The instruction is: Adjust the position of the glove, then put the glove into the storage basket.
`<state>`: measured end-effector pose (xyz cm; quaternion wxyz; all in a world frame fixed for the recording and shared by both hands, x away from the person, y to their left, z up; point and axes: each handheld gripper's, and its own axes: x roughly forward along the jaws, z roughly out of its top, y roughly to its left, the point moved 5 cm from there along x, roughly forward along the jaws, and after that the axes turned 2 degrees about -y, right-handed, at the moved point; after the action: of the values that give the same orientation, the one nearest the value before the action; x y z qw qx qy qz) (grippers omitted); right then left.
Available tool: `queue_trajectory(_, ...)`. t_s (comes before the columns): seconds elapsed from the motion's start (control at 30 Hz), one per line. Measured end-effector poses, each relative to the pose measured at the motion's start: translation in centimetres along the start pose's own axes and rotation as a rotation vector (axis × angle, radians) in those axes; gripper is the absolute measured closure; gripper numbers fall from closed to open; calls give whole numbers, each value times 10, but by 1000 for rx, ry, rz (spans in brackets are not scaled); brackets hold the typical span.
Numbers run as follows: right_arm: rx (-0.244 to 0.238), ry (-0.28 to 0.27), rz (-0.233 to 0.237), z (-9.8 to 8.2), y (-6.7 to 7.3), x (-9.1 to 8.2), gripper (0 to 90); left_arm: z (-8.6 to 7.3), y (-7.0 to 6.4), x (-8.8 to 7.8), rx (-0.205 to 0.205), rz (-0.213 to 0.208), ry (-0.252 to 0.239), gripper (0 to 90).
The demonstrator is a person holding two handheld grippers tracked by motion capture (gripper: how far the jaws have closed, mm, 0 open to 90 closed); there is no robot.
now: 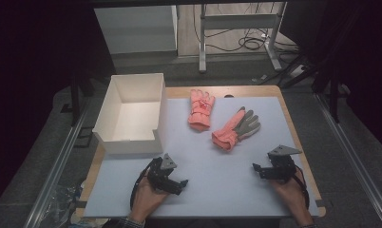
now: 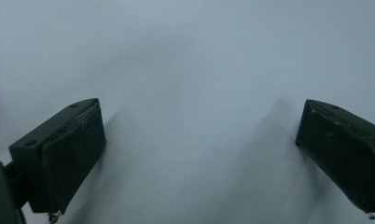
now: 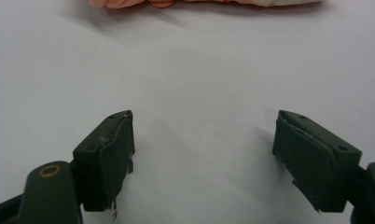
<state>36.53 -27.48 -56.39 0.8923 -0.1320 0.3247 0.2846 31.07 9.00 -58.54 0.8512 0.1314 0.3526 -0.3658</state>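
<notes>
You look to be at the start: left gripper [image 1: 172, 179] and right gripper [image 1: 270, 170] rest empty on the worktop [image 1: 217, 190], jaws spread, while two pink gloves [image 1: 201, 109] [image 1: 235, 129] lie ahead beside the white box [image 1: 132, 111], so probably reach for the nearer glove.

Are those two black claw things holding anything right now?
No. The left gripper and the right gripper both have jaws wide apart over the bare mat. The two pink gloves lie untouched.
</notes>
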Motion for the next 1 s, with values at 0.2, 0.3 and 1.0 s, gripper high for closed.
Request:
queue_trajectory(0.2,1,2,0,0,0,0,206,0,0,0,1,0,1,12)
queue_trajectory(0.3,1,2,0,0,0,0,205,0,0,0,2,0,2,12)
queue_trajectory(1.0,4,6,0,1,0,-1,210,0,0,0,0,-1,-1,13)
